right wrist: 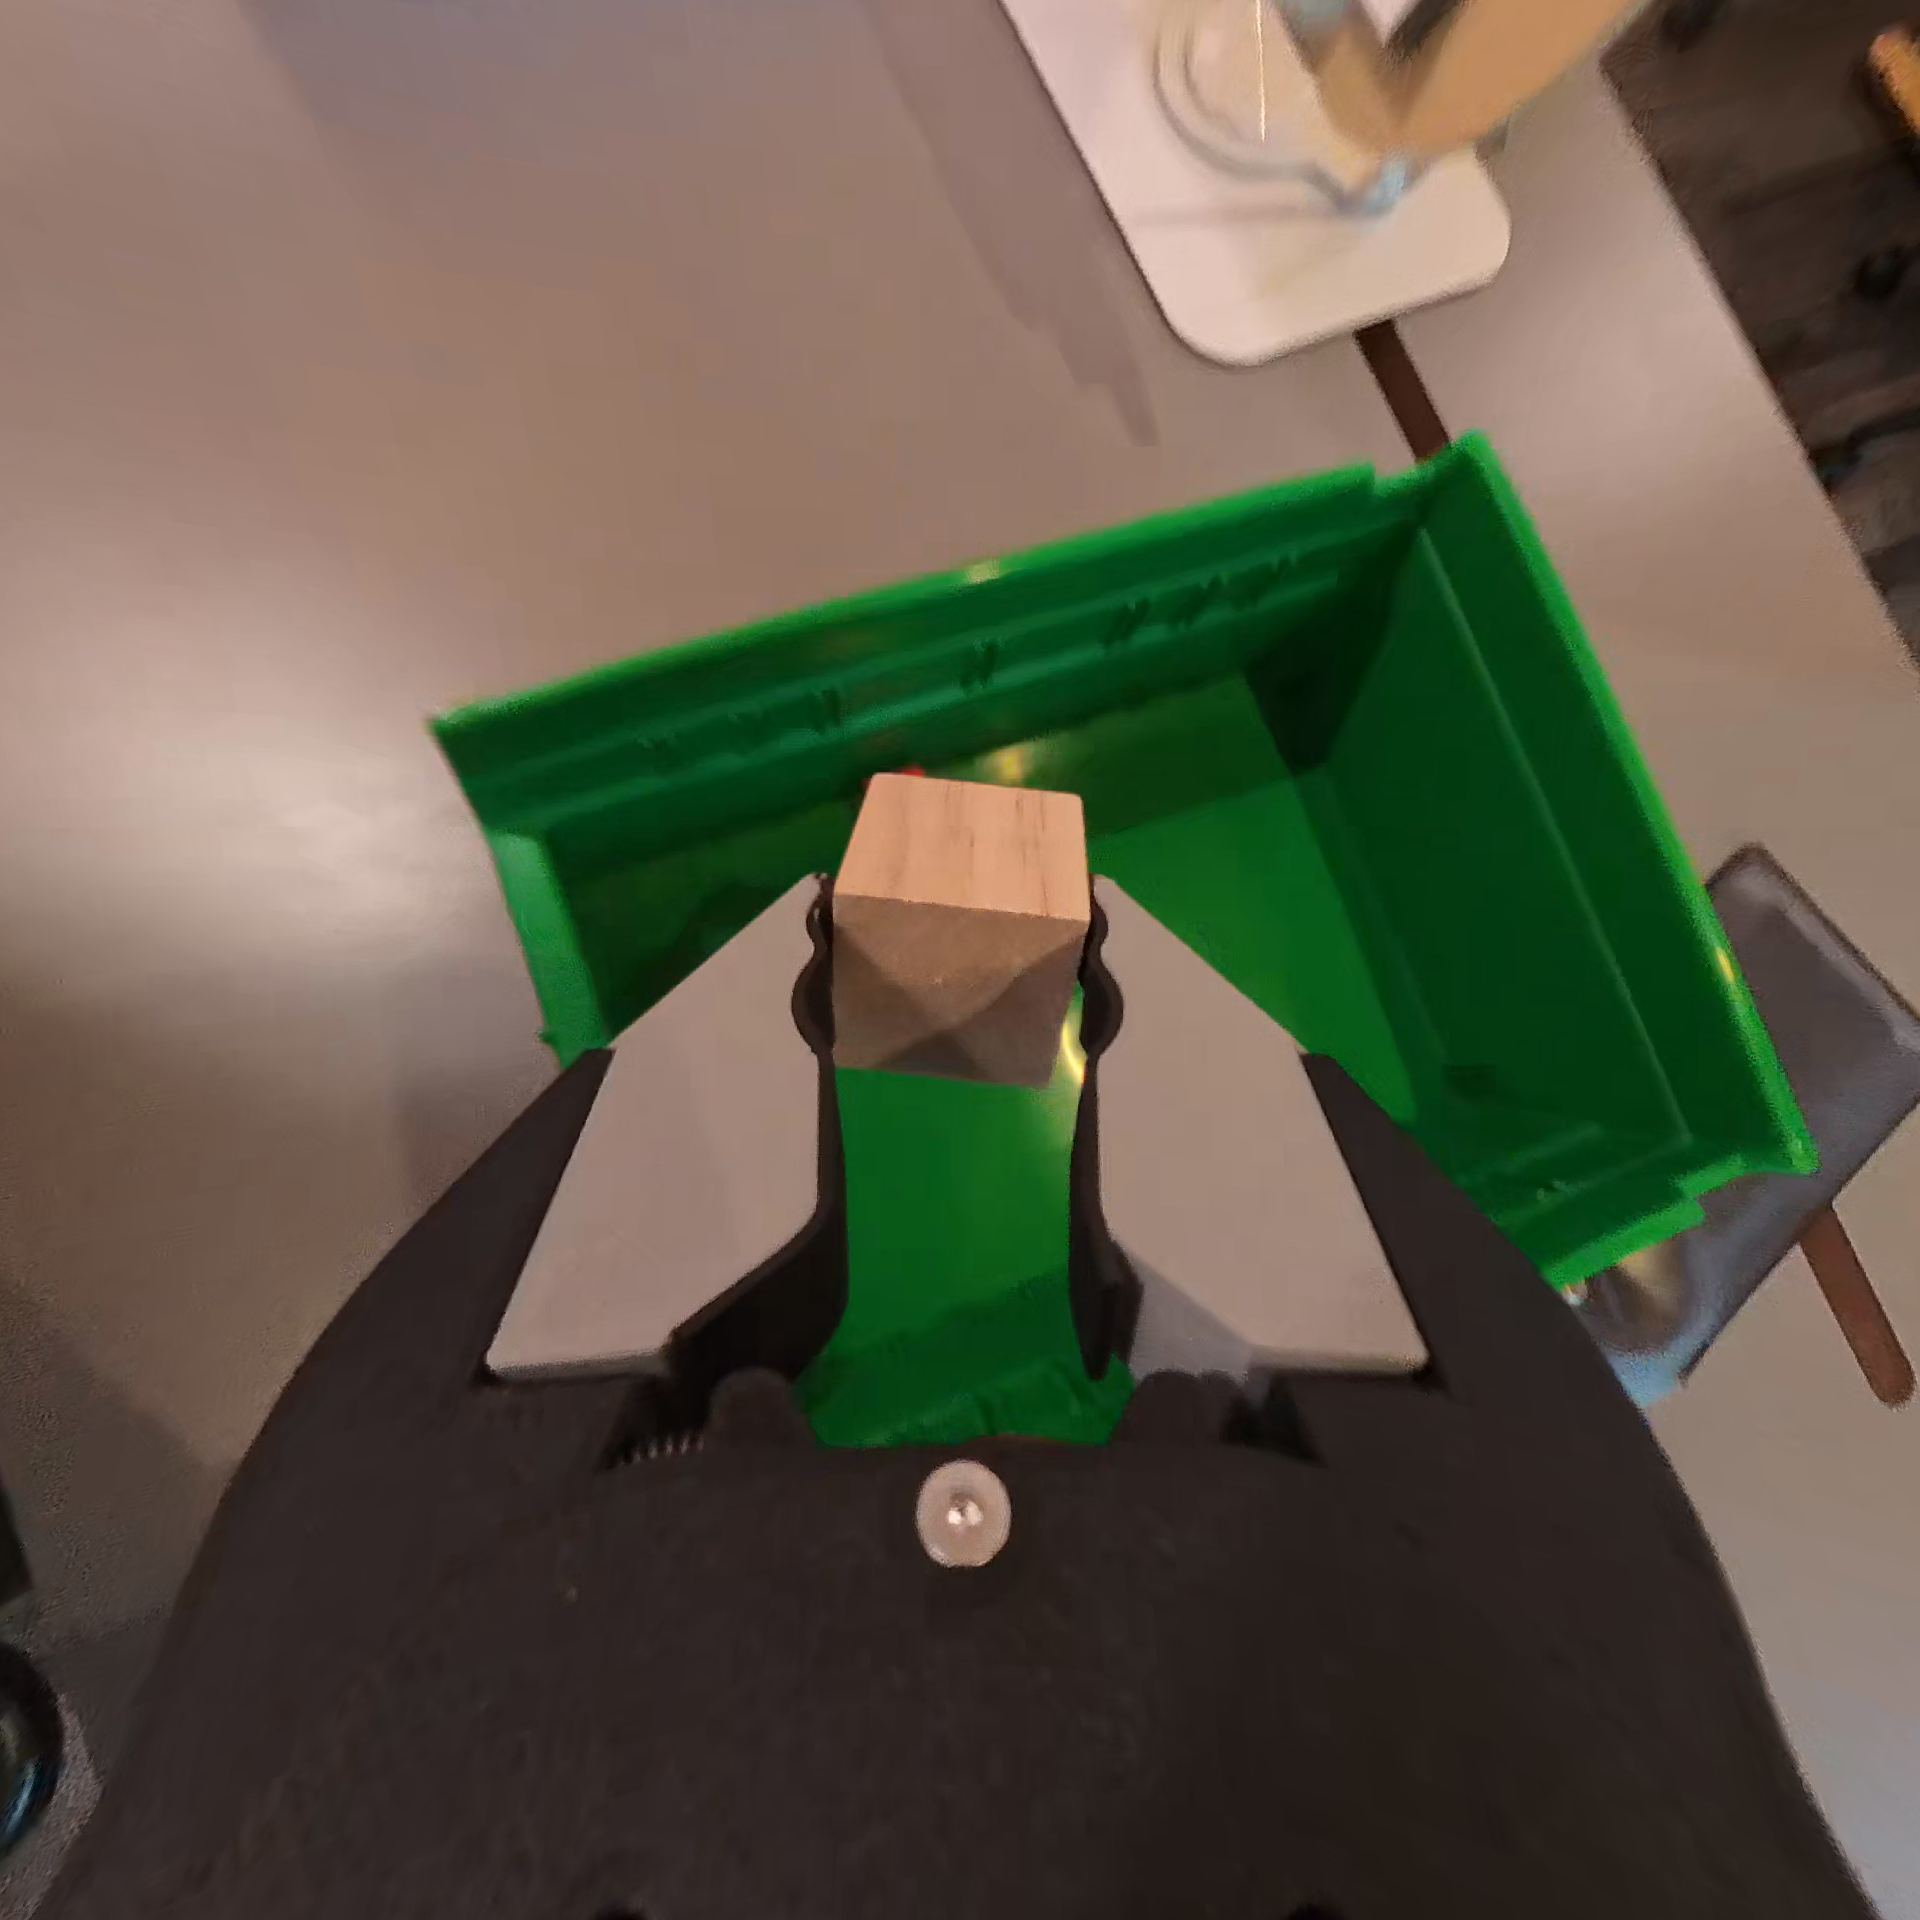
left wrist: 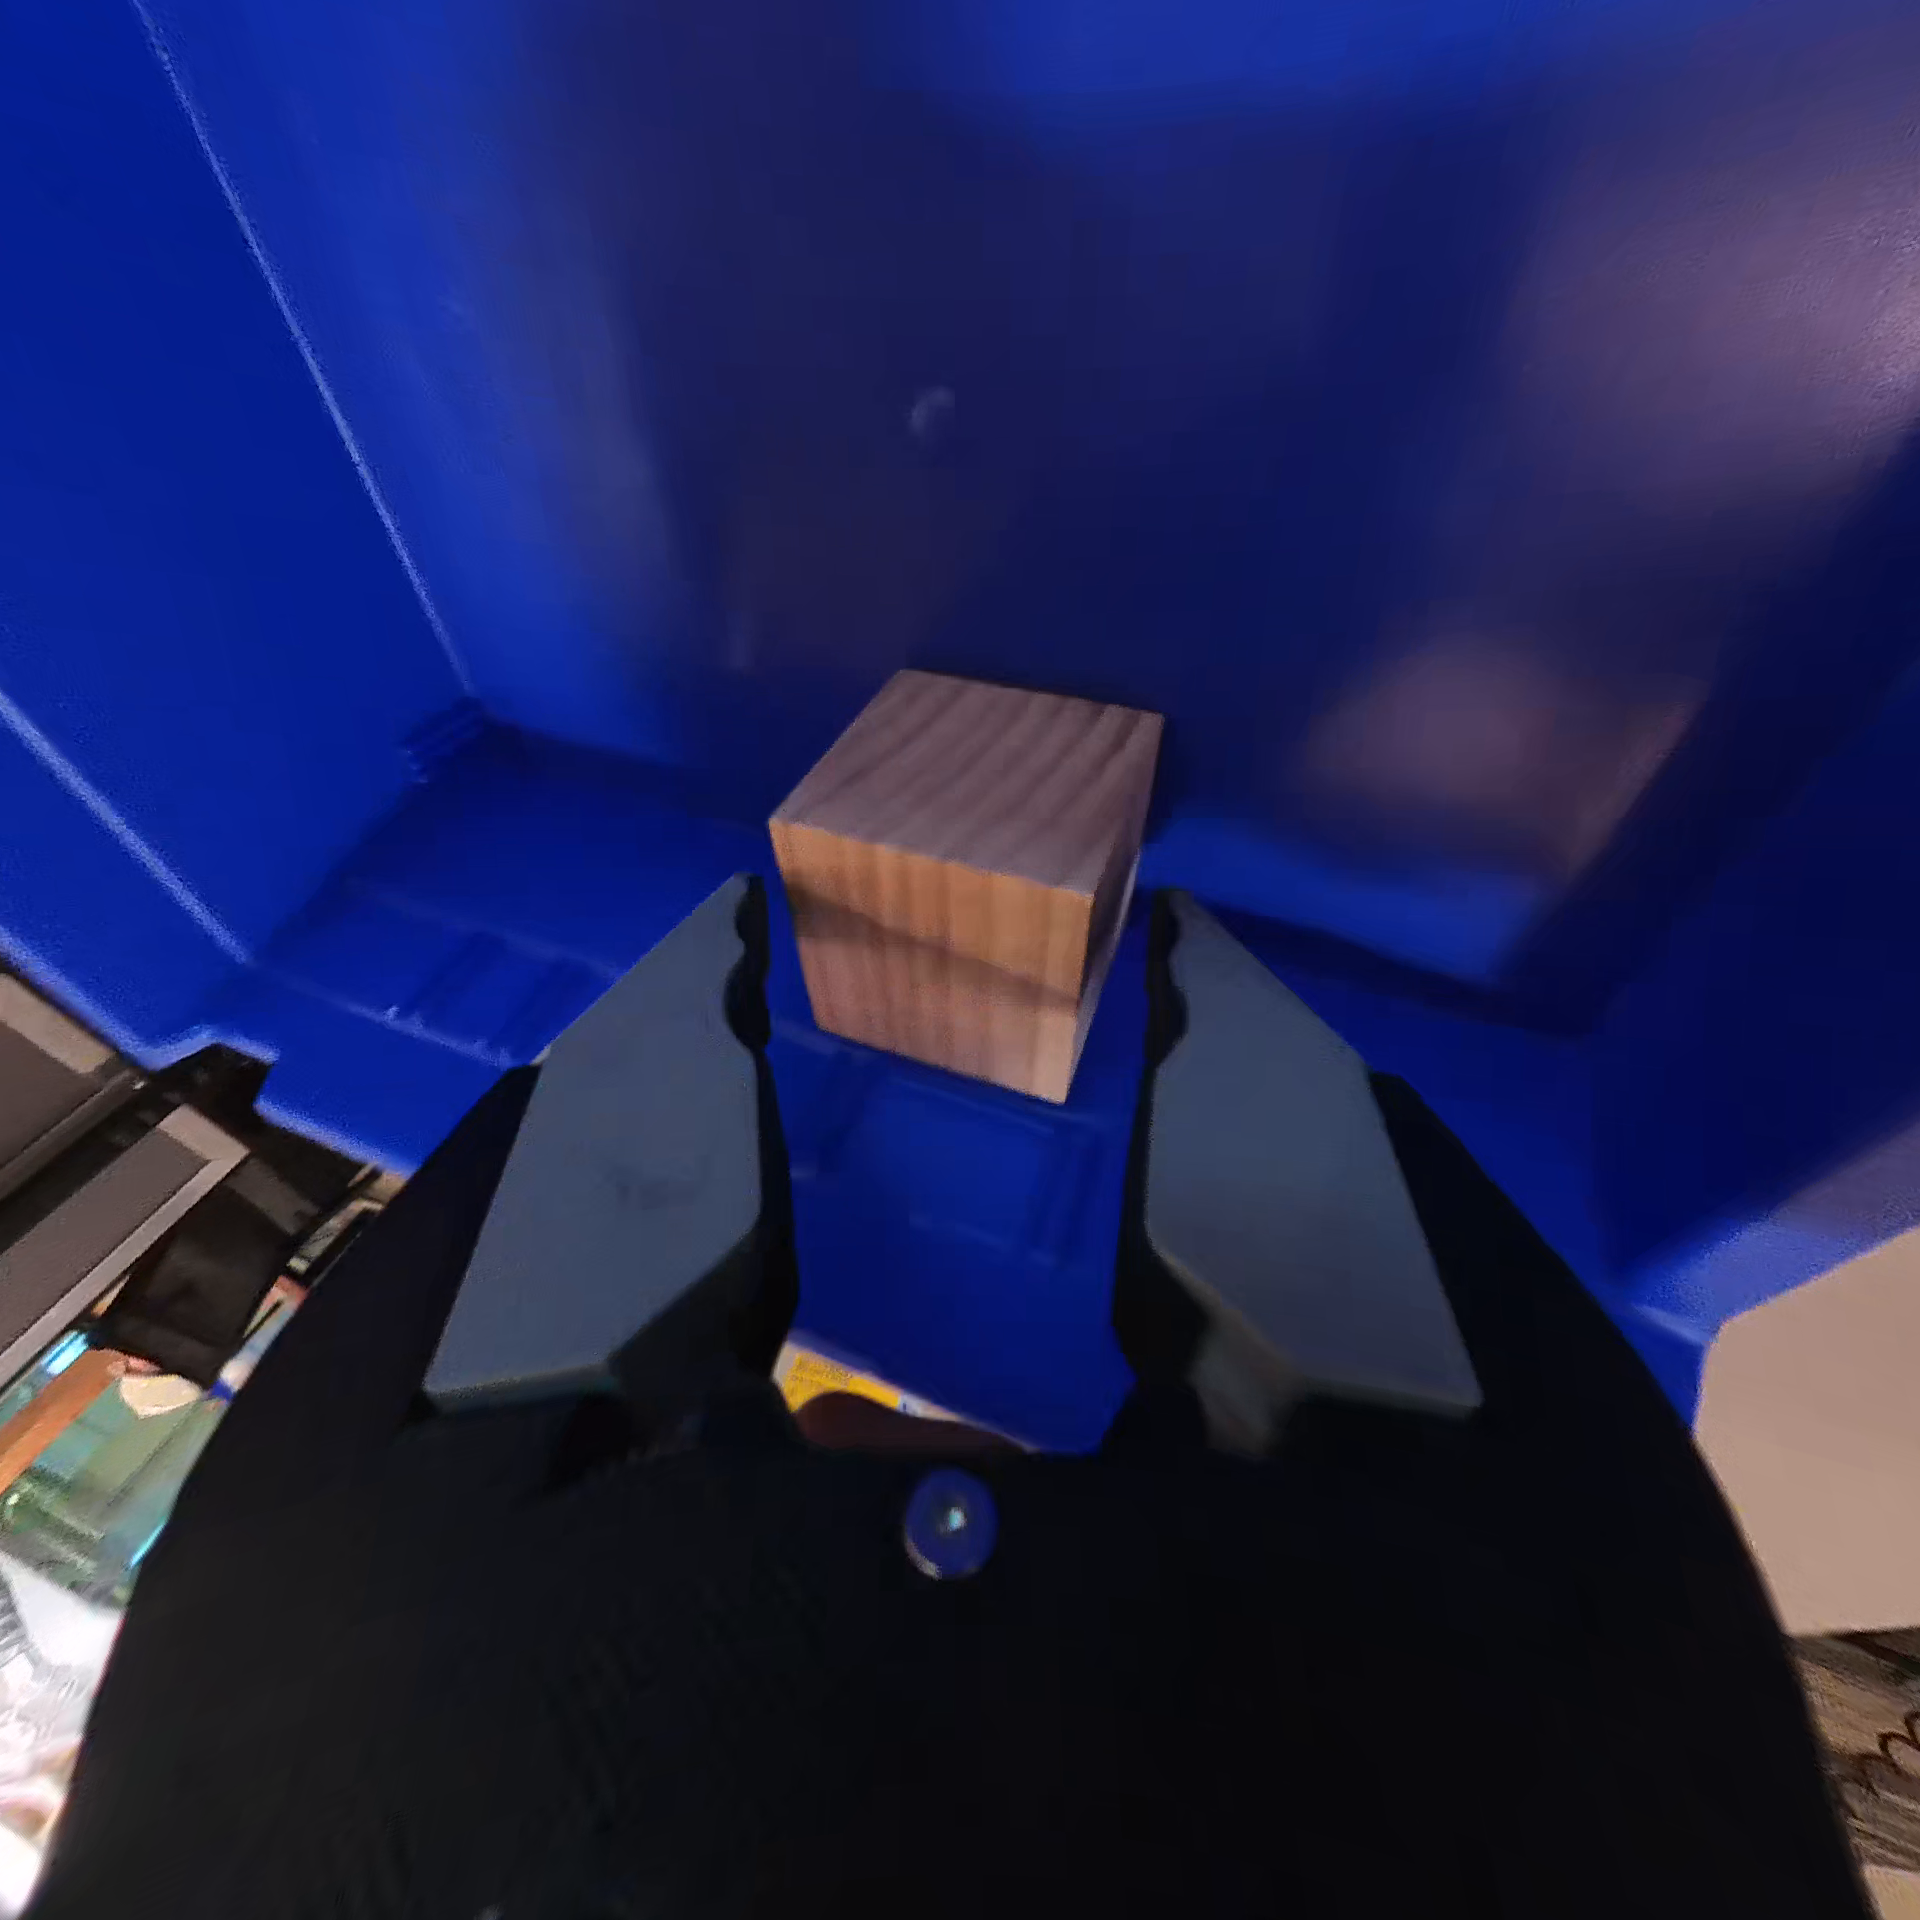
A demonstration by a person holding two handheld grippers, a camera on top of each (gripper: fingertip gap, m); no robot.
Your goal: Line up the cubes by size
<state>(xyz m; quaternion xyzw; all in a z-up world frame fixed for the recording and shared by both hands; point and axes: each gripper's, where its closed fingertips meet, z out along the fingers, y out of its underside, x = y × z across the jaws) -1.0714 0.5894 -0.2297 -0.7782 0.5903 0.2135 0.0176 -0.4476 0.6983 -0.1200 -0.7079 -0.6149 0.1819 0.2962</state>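
In the left wrist view a wooden cube sits inside a blue bin, near its inner wall. My left gripper is open, one finger on each side of the cube, with a narrow gap on both sides. A blurred pale block shape shows to the right in the bin; I cannot tell whether it is a cube or a reflection. In the right wrist view my right gripper is shut on a lighter wooden cube and holds it above the inside of a green bin.
The green bin stands on a grey table. A white tray with a glass object lies at the far right. A dark sheet and a brown stick lie under the bin's right side. Clutter shows left of the blue bin.
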